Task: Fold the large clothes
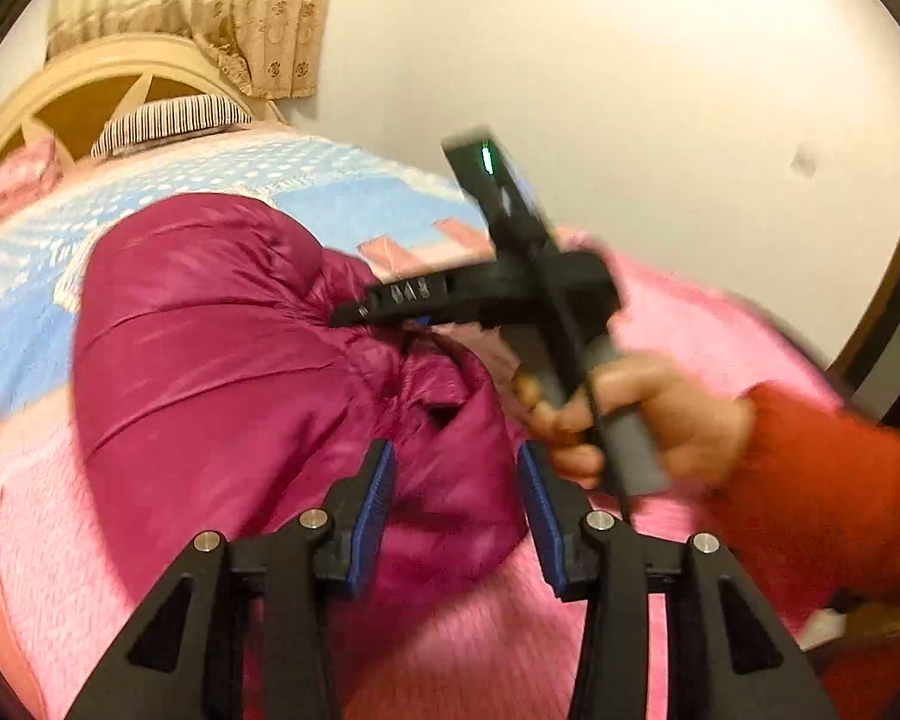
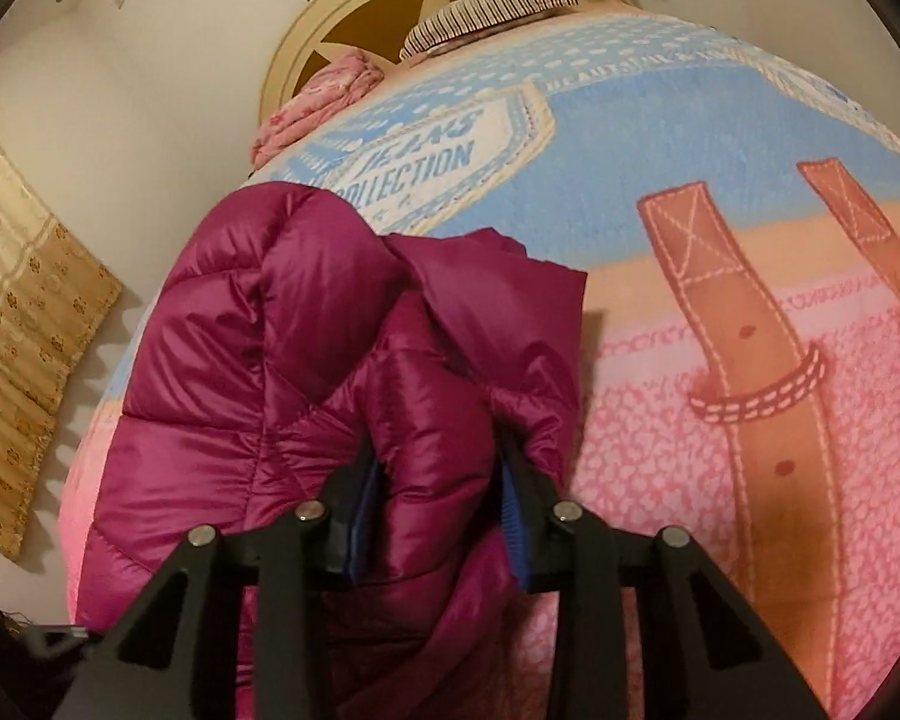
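Jacket [image 2: 306,372] lengthwise toward headboard [image 2: 330,18], right tongs [image 2: 441,516] pinching its fold

jacket [image 2: 306,372]: glossy magenta, quilted
blanket [image 2: 720,228]: pink and light blue, brown strap print, blue lettering
curtain [image 1: 258,6]: beige, small floral motifs
sleeve [image 1: 834,498]: red
pillow [image 2: 486,15]: dark-and-white stripes

A blue, pink and cream printed blanket [image 2: 660,228] on the bed bears a cream badge [image 2: 444,144] reading "JEANS COLLECTION" in blue capitals; smaller lettering nearby is illegible.
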### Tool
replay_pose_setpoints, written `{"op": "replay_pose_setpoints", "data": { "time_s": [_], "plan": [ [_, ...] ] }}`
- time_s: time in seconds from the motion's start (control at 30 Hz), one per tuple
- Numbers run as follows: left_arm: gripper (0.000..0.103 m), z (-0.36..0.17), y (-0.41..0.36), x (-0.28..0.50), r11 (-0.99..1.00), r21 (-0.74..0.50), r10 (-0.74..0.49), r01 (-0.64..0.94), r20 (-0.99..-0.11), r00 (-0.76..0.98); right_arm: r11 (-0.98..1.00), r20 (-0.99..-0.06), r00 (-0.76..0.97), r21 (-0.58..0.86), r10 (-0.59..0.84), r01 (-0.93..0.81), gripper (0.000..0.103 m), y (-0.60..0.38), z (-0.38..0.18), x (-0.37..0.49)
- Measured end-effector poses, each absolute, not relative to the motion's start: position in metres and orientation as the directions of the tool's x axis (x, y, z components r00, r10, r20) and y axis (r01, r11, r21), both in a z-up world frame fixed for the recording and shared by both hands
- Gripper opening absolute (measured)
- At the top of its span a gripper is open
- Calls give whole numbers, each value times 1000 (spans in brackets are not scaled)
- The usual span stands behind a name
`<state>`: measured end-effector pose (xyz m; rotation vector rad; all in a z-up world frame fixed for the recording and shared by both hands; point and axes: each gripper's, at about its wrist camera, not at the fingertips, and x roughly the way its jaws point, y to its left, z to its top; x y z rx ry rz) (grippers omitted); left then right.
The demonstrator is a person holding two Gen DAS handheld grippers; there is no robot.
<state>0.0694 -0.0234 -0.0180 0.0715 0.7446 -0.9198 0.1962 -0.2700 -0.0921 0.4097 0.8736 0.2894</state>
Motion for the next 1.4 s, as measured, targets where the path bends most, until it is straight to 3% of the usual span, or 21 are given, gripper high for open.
{"op": "replay_pose_setpoints", "data": {
  "time_s": [0.13,0.23,0.37,0.47,0.6,0.9,1.03,1.17,1.3,1.4],
  "plan": [
    [52,5,21,102,721,-339,-675,605,-543,500,894,-680,623,441,387,-75,36,-269,-93,187],
    [52,6,43,158,834,-403,-550,376,-568,612,914,-692,629,398,355,-78,36,-262,-92,190],
    [52,-6,29,207,868,-417,-486,269,-604,632,931,-700,637,356,323,-80,37,-257,-89,185],
    [52,-16,8,220,873,-399,-482,279,-621,618,936,-698,645,342,311,-81,37,-256,-90,182],
    [54,-38,-8,212,924,-282,-383,260,-673,633,935,-695,647,345,313,-82,37,-257,-90,183],
    [60,-64,-10,210,962,-141,-267,236,-683,680,917,-684,643,393,345,-74,39,-264,-89,185],
    [61,-65,-10,212,966,-121,-248,229,-685,684,922,-693,651,386,308,-25,43,-276,-59,171],
    [62,-65,-15,213,973,-87,-213,213,-688,694,909,-597,749,416,286,-16,43,-284,0,148],
    [65,-65,-19,212,979,-42,-173,199,-687,706,842,-546,762,539,349,0,45,-265,29,158],
    [66,-65,-16,212,979,-54,-179,195,-686,705,743,-517,727,669,452,13,44,-246,12,185]
  ]
}}
